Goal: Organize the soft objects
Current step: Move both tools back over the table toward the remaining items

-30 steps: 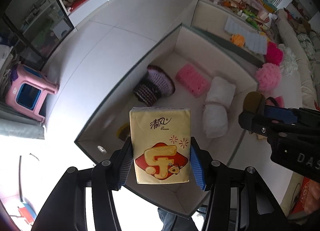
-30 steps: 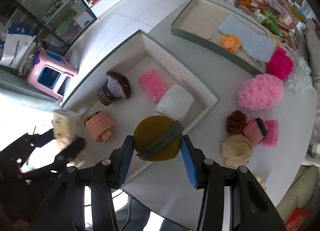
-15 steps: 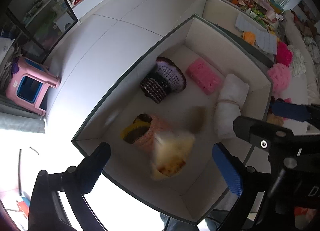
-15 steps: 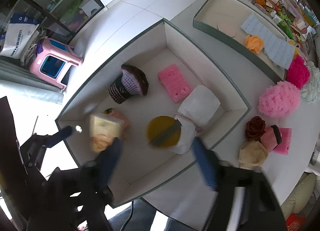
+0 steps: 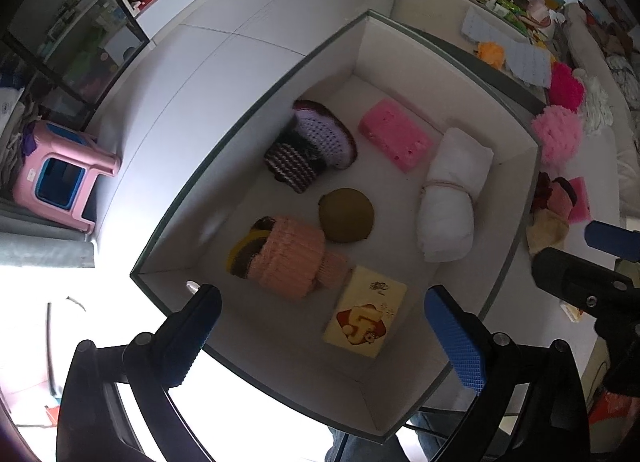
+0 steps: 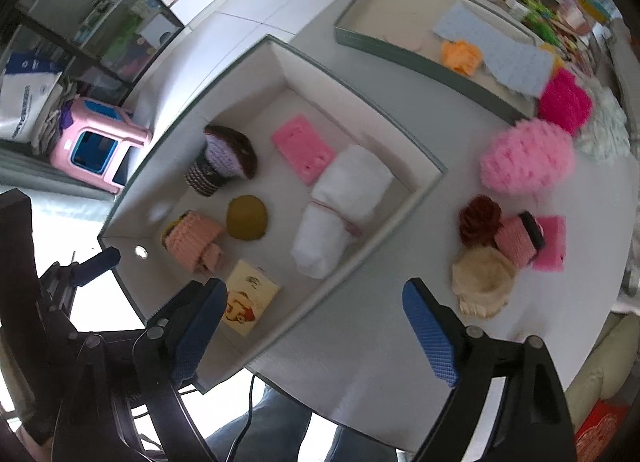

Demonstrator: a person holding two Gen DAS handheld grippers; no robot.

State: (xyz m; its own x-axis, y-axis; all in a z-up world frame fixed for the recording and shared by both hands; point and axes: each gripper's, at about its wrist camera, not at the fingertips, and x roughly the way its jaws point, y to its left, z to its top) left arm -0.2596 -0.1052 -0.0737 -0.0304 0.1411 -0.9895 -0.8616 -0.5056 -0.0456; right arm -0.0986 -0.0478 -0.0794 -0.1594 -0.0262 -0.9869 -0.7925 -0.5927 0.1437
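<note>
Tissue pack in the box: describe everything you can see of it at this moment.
The tissue pack is a small soft rectangular packet, pale yellow, with a red panel, a large yellow character and small print near one end. It lies flat, printed face up, on the floor of the box near the corner closest to the cameras. One end abuts or nearly abuts the peach knit piece. Neither gripper holds it; the right wrist view partly hides it behind a finger.

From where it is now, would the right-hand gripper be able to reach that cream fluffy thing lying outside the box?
Probably yes. The right gripper has its jaws open and empty, and the cream fluffy piece lies on the open table just beyond its right finger, with nothing on top.
</note>
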